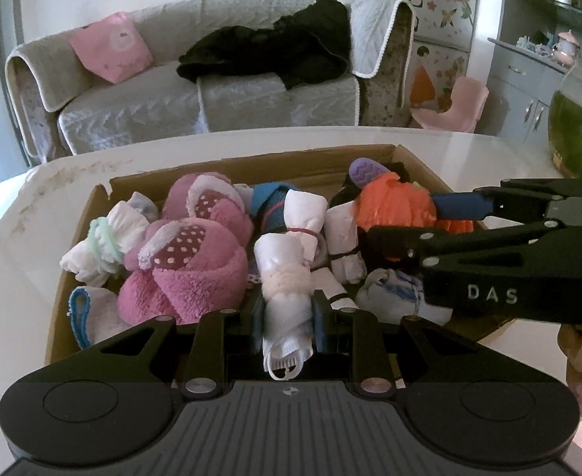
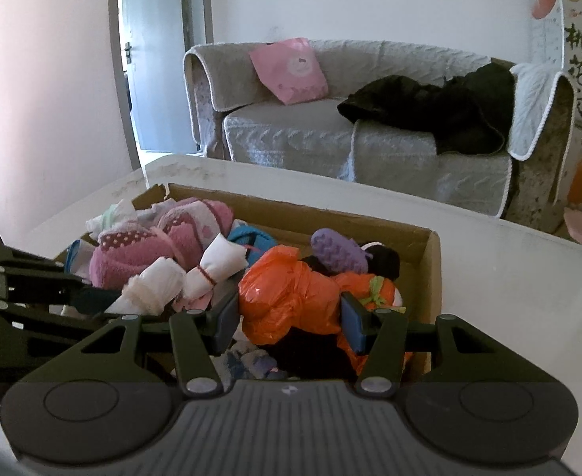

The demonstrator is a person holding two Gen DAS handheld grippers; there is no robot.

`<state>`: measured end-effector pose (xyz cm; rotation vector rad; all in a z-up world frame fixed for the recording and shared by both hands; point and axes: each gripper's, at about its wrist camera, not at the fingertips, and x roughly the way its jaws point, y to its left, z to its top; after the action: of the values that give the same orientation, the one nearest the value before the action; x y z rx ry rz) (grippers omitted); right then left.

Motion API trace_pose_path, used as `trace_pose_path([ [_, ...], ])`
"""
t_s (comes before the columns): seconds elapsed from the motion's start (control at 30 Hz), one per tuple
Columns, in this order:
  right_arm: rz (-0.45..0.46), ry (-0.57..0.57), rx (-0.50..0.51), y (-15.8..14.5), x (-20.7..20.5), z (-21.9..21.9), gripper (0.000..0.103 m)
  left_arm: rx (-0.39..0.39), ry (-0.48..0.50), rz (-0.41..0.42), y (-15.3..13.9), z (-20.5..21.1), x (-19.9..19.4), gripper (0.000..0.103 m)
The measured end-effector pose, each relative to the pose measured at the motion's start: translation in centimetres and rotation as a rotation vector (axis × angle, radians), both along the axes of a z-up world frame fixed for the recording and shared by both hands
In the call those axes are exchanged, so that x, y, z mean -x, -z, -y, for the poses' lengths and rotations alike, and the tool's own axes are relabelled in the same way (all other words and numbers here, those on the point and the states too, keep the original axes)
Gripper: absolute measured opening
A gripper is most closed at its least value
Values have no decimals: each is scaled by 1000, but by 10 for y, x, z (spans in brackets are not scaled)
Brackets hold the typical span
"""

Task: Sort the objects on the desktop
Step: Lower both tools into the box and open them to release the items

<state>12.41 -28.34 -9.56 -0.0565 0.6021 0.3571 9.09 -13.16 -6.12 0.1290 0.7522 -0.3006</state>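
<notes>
Left gripper (image 1: 287, 317): clamped on a white sock roll (image 1: 287, 297), low over the near side of the box (image 1: 251, 160).
Right gripper (image 2: 289, 317): jaws on either side of the orange bag (image 2: 287, 297), pads against it, at the box's right end.
Box: cardboard, on the white table (image 1: 33, 246), crammed with bundles.
Pink slippers (image 1: 188, 261): left half of the box.
Purple sock (image 2: 336, 254): just behind the orange bag.
Sofa (image 1: 172, 91): beyond the table.
</notes>
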Motion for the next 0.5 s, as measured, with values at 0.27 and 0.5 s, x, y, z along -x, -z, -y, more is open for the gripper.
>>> trace_pose_path([
  [0.27,-8,1,12,4,1,-3,52,-21,2,8,2,5,2,31],
  [0.5,-10,10,17,7,3,-5,54,-17,-5,-24,11,4,-4,31],
])
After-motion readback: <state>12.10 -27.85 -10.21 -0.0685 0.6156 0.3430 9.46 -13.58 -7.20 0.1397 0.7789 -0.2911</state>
